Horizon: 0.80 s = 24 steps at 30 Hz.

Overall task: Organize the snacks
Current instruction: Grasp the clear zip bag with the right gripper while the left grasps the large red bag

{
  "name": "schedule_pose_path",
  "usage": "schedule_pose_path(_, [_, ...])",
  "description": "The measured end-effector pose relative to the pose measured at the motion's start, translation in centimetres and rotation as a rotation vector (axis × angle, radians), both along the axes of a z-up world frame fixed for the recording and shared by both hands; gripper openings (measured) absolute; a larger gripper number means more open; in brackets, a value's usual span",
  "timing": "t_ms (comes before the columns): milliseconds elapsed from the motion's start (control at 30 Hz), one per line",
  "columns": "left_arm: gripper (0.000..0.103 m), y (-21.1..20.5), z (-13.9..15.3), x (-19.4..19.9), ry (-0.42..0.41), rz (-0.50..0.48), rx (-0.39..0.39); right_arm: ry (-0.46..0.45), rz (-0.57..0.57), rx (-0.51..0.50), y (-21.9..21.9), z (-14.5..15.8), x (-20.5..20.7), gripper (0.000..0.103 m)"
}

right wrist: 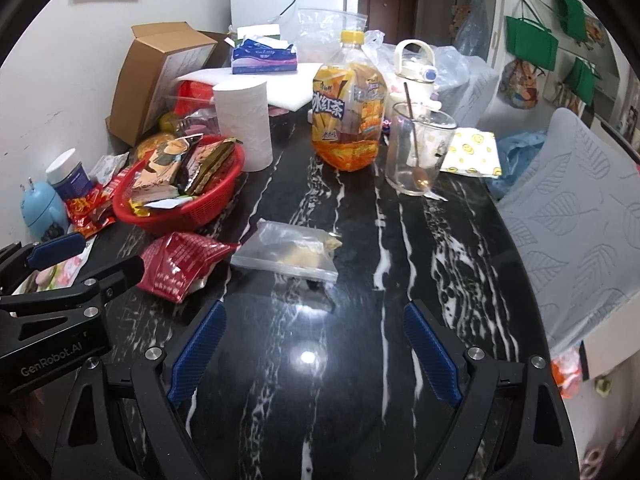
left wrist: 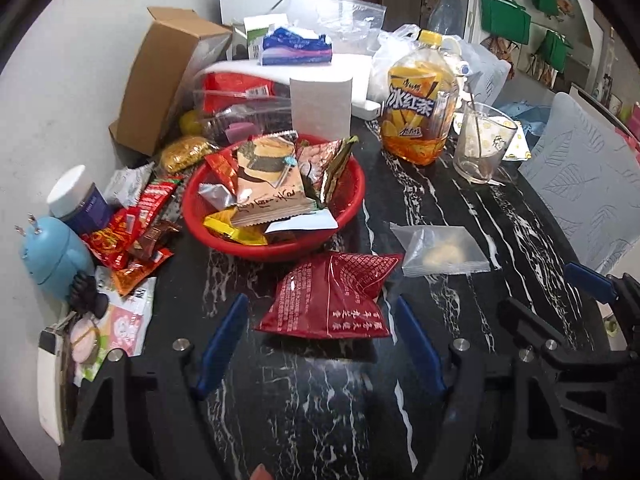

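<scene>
A red basket [left wrist: 348, 216] [right wrist: 224, 196] holds several snack packets on the black marble table [left wrist: 460, 208]. A dark red snack bag [left wrist: 332, 296] [right wrist: 180, 264] lies just in front of it. A clear packet with a pale snack [left wrist: 440, 250] [right wrist: 288, 256] lies to its right. My left gripper [left wrist: 320, 320] is open, its blue fingers either side of the red bag's near edge. My right gripper [right wrist: 316, 328] is open and empty, a little short of the clear packet. More loose packets [left wrist: 128, 236] lie left of the basket.
An iced tea bottle [left wrist: 416, 108] [right wrist: 348, 112], a glass with a spoon [left wrist: 480, 144] [right wrist: 416, 152], a paper roll [left wrist: 320, 104] [right wrist: 244, 124], a cardboard box [left wrist: 160, 80], a tissue pack [left wrist: 296, 46] and a blue gadget [left wrist: 52, 256] crowd the back and left. A padded chair [right wrist: 580, 216] stands right.
</scene>
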State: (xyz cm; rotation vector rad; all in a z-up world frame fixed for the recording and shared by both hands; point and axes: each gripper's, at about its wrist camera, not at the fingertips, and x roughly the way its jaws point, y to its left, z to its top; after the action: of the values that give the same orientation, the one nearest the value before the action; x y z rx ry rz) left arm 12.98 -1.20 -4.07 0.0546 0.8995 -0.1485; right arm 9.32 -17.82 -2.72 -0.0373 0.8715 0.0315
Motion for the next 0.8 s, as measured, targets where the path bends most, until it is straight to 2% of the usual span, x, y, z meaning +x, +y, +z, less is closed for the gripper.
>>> schedule_pose_path(267, [0.075, 0.0, -2.7, 2.8, 0.068, 0.006, -0.015, 0.033, 0.031, 0.029, -0.2, -2.1, 3.2, 0.091])
schedule_pose_path(467, [0.075, 0.2, -4.3, 4.5, 0.107, 0.026, -0.016, 0.052, 0.036, 0.092, -0.7, -2.9, 5.3, 0.091])
schedule_pose_path(633, [0.075, 1.0, -5.2, 5.3, 0.144, 0.041, -0.061, 0.063, 0.047, 0.128, -0.6, -3.2, 7.5, 0.091])
schedule_pose_path(800, [0.075, 1.5, -5.8, 6.0, 0.168, 0.044, -0.098, 0.09, 0.057, 0.118, 0.2, -3.6, 9.7, 0.091])
